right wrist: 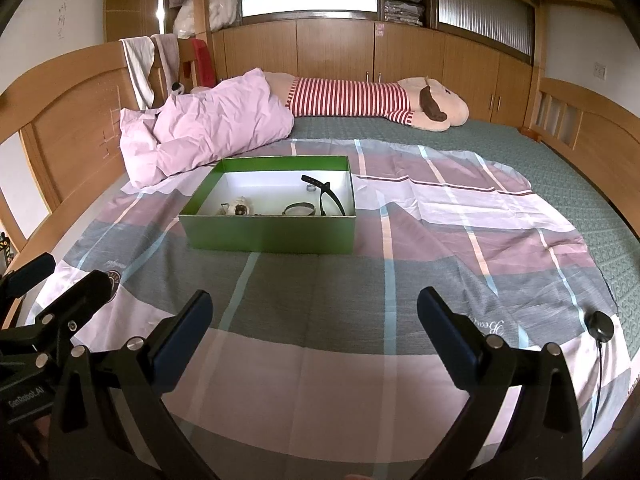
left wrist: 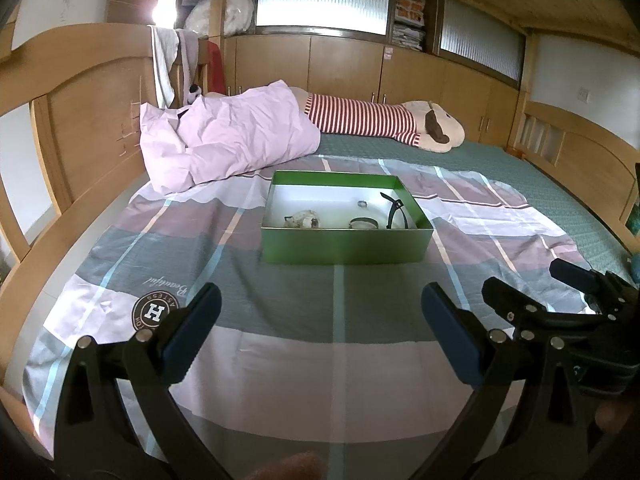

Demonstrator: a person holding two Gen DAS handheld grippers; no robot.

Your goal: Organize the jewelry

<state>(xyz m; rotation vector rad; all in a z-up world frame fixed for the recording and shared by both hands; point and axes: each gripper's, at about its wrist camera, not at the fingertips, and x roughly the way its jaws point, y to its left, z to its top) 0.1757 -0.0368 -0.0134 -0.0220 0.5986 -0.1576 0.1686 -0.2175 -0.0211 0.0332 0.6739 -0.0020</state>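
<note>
A green open box point(left wrist: 346, 245) point(right wrist: 268, 236) with a white inside stands on the plaid sheet point(left wrist: 280, 360) on the bed. Inside lie a pale beaded piece point(left wrist: 301, 218) point(right wrist: 238, 207), a small ring point(left wrist: 362, 203) point(right wrist: 310, 188), a round bracelet point(left wrist: 363, 223) point(right wrist: 299, 209) and a black strap point(left wrist: 396, 210) point(right wrist: 330, 198). My left gripper point(left wrist: 320, 300) is open and empty, well short of the box. My right gripper point(right wrist: 314, 308) is open and empty, also short of the box, and shows at the right edge of the left view point(left wrist: 560, 300).
A pink pillow point(left wrist: 228, 136) point(right wrist: 208, 124) lies behind the box on the left. A striped plush toy point(left wrist: 384, 122) point(right wrist: 372, 102) lies along the far side. Wooden bed boards point(left wrist: 80, 128) rise at left and right. A black round device with a cable point(right wrist: 599, 326) lies at right.
</note>
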